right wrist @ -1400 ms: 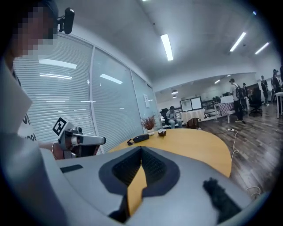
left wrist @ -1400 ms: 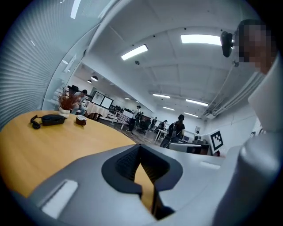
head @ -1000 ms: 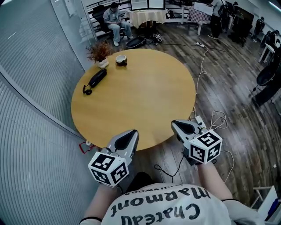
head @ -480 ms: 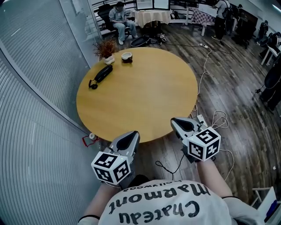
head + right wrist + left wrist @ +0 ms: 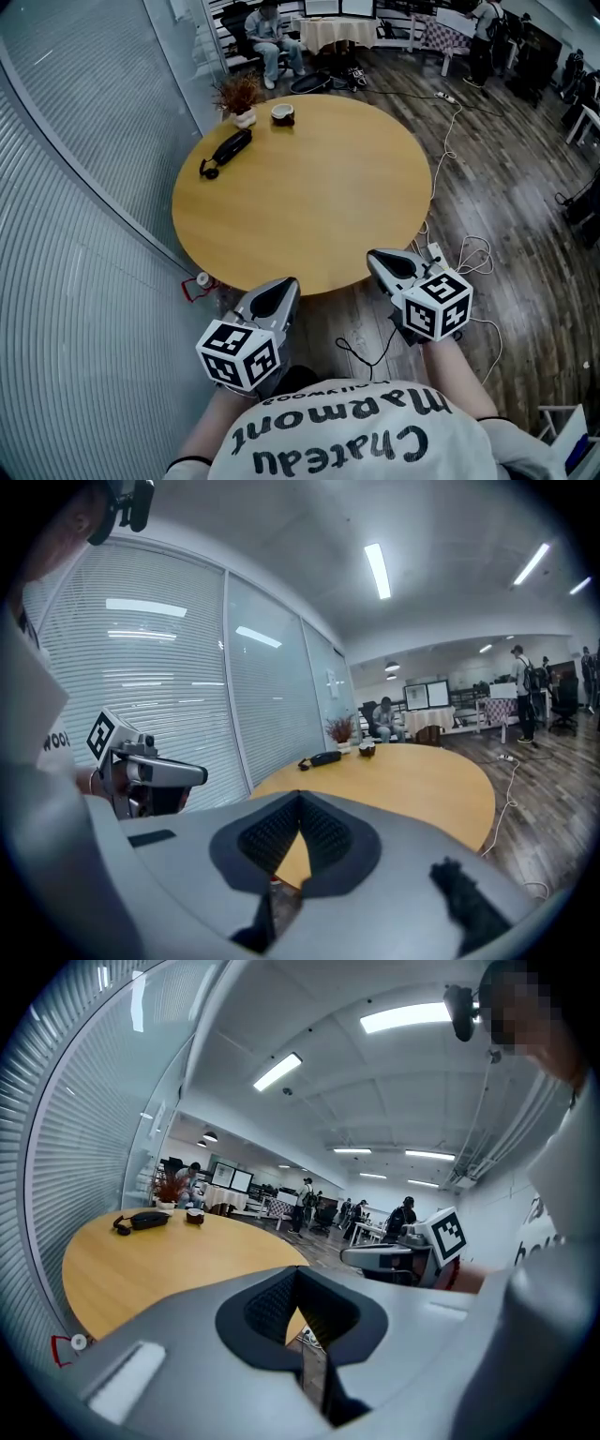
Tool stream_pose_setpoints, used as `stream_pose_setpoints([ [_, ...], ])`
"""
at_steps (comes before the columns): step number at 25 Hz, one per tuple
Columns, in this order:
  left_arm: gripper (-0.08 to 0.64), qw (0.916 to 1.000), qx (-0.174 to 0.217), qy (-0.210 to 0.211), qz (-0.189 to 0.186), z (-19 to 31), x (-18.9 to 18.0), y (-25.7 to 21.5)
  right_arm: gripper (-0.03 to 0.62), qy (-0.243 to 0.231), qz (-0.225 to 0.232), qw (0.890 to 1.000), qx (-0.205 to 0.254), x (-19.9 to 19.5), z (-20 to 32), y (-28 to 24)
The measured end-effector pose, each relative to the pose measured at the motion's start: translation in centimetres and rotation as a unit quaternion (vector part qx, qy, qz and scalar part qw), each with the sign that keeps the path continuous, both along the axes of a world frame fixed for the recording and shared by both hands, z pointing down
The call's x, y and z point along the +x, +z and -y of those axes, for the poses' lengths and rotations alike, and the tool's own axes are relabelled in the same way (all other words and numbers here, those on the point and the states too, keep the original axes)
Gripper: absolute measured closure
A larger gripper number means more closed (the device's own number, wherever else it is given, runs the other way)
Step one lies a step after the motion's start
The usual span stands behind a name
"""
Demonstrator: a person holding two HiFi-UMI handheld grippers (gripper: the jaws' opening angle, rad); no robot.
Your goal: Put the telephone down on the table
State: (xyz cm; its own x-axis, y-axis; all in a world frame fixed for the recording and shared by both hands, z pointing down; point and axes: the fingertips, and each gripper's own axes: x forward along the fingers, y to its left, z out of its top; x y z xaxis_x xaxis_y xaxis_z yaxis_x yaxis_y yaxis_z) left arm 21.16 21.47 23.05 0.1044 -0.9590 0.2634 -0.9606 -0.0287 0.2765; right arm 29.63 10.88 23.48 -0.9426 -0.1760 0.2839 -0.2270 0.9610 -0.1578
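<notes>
Dark plank flooring surrounds a round wooden desk (image 5: pixel 309 206) beside a wall of glass and blinds. On the desk's far left part lies the black telephone (image 5: pixel 228 151), handset on its cradle, touched by neither claw. A potted plant (image 5: pixel 239 97) and a small cup (image 5: pixel 283 113) stand at the desk's far rim. Off the desk's near edge hang the left claw (image 5: pixel 281 285) and right claw (image 5: pixel 377 260), both clenched and empty.

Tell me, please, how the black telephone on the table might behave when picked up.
The telephone looks like rigid plastic, so it probably stays stiff. It lies flat, so rolling seems unlikely. The looped cord at its end would likely dangle.
</notes>
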Motion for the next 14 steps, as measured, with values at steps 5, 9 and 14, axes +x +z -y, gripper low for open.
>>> stream_pose_setpoints([
  [5, 0.551, 0.9999, 0.002, -0.01, -0.006, -0.3, -0.5, 0.1, 0.578, -0.005, -0.002, 1.0, 0.001, -0.1, -0.4, 0.1],
  [9, 0.551, 0.9999, 0.004, -0.012, -0.007, -0.2, -0.5, 0.0, 0.578, -0.006, -0.004, 1.0, 0.001, 0.0, -0.3, 0.2],
  [14, 0.551, 0.9999, 0.005, -0.01, -0.009, 0.0, -0.7, 0.8, 0.578, -0.007, -0.005, 1.0, 0.001, -0.3, -0.4, 1.0],
])
